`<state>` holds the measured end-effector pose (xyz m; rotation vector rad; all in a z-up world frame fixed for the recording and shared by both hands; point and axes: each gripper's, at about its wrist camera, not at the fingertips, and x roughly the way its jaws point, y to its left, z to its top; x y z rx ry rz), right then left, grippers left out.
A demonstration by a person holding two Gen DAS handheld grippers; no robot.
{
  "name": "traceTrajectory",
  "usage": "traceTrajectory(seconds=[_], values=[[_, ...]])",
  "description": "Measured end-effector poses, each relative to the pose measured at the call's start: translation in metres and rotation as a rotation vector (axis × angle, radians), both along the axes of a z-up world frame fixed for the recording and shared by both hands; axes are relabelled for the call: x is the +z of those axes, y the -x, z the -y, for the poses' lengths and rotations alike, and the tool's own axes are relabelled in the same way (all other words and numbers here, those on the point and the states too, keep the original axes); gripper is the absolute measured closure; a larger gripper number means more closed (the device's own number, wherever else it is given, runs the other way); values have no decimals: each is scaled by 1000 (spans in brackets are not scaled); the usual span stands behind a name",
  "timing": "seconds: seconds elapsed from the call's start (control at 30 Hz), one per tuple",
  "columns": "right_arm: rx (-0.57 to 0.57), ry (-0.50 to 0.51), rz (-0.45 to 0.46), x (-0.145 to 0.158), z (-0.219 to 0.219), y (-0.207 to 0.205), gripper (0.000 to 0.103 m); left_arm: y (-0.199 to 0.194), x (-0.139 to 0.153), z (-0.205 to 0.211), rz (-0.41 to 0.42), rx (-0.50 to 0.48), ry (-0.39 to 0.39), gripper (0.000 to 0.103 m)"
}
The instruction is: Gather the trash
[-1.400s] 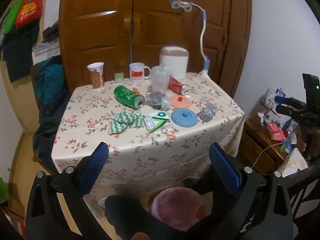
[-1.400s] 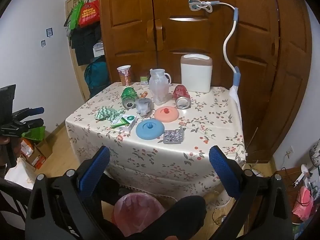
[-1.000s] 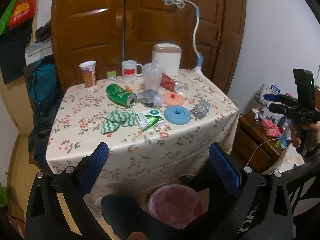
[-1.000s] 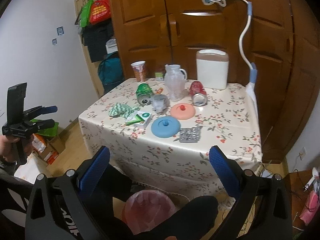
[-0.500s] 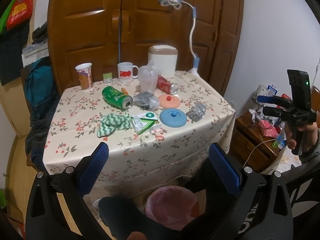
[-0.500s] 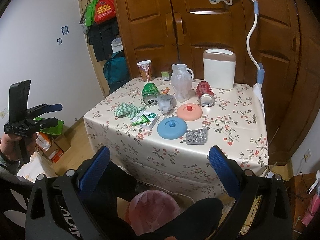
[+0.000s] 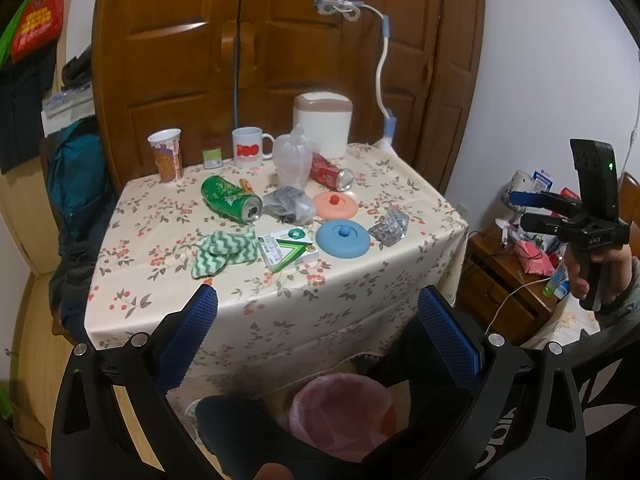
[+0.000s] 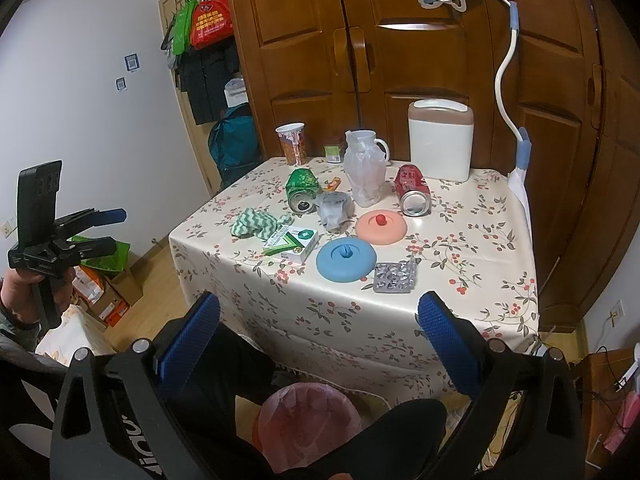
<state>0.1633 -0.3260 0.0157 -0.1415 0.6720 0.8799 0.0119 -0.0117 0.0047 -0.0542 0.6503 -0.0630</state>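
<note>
Both grippers are held up in front of the table [image 8: 460, 280], well short of it, and neither is touching anything. The left gripper [image 7: 320, 320] has its 2 blue-padded fingers spread wide with nothing between them, and the right gripper [image 8: 320, 320] is spread wide and empty too.

The trash is all sitting on the flowered tablecloth. There's a green can [image 7: 232, 199] on its side with the open end facing the front, and a red can [image 7: 330, 174] also tipped over further back. Between them a clear plastic bag [image 7: 294, 162] stands bunched up, with a crumpled grey wrapper [image 7: 288, 205] just in front of it. Closer to the front edge: a green-and-white zigzag cloth [image 7: 224, 250], a small white-and-green box [image 7: 288, 250] just beside it, and a used foil blister pack [image 8: 394, 278] near the right side.

Mixed in are 2 round silicone lids, a blue lid [image 8: 346, 258] and an orange lid [image 8: 382, 226], plus a paper cup [image 7: 165, 154] and a white mug [image 7: 248, 152] at the back.

The pink-lined bin [image 8: 308, 420] is on the floor right below the front of the table, between the person's legs.
</note>
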Motion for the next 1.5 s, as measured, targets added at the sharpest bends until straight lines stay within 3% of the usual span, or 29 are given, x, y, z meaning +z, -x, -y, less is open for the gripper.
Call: traceTrajectory(seconds=[1.1,1.5], values=[[-4,-1,-6,1,-2,-3,5,-1,7,13,1,-16,-8,6],[-16,-16,-29,-10,-5,-26,5,-30,-3,-10,-41,-5,52,6]])
